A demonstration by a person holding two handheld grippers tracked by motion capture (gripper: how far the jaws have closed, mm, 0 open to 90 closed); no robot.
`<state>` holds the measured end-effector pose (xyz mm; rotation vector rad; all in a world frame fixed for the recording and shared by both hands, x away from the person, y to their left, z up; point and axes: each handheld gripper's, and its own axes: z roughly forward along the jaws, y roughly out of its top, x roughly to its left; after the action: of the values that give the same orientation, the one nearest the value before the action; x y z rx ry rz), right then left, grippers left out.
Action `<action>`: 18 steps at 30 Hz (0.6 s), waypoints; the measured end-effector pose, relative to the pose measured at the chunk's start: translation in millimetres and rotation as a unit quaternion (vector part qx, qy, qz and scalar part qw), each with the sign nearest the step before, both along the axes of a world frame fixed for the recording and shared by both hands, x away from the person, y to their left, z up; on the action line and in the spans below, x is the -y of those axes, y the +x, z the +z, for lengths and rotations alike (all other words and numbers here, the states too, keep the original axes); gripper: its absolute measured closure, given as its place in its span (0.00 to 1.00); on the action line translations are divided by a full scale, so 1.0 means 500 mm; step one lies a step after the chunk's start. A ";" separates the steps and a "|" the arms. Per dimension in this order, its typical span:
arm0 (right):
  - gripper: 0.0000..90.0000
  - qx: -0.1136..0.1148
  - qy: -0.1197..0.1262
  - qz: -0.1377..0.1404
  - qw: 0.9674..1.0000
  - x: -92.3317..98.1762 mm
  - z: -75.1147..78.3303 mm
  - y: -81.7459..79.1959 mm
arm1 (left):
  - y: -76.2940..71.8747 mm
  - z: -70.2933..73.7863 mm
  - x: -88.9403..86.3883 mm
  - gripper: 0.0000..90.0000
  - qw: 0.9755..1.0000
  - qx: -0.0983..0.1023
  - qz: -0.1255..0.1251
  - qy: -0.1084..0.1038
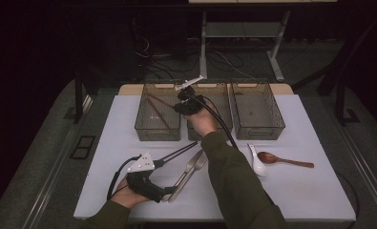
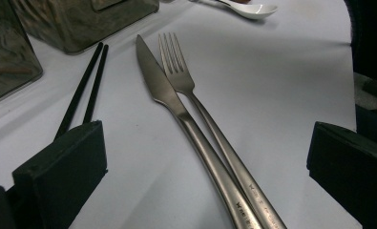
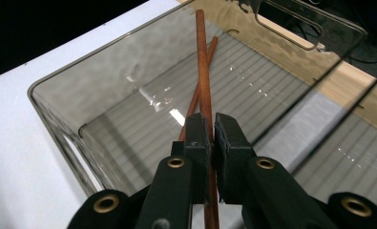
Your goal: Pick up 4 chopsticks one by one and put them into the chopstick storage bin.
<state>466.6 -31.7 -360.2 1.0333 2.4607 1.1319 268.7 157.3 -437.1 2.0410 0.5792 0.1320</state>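
White tabletop bears three bins: the right gripper (image 3: 210, 131) clamps a brown chopstick (image 3: 203, 62) over the left bin (image 1: 143, 125), while the left gripper (image 1: 169, 191) gapes empty astride the knife (image 2: 176, 112) and fork (image 2: 195, 102).

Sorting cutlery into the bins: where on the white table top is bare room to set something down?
Bare: the left strip beside the left bin, and the near-right corner below the wooden spoon. Crowded: the middle front, where black chopsticks, knife and fork lie by the left hand-held gripper.

The knife (image 2: 176, 114) and fork (image 2: 200, 119) handles run off the bottom edge.
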 end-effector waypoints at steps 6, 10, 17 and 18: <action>0.94 -0.001 -0.001 -0.013 1.000 -0.023 -0.006 0.015 | 0.001 -0.001 0.004 0.00 1.000 0.001 -0.001 0.003; 0.94 -0.007 -0.005 -0.021 1.000 -0.037 -0.010 0.024 | 0.000 0.000 0.004 0.00 1.000 0.000 -0.001 0.002; 0.94 -0.017 0.000 -0.033 0.999 -0.055 -0.015 0.034 | 0.000 0.000 0.006 0.00 1.000 0.000 -0.003 0.001; 0.94 -0.017 0.001 -0.031 0.999 -0.060 -0.016 0.035 | 0.000 0.000 0.006 0.00 1.000 0.000 -0.003 0.001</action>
<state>484.0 -1.6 -368.3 1.1305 2.4356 1.1055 268.6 154.3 -437.0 2.0449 0.5740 0.1287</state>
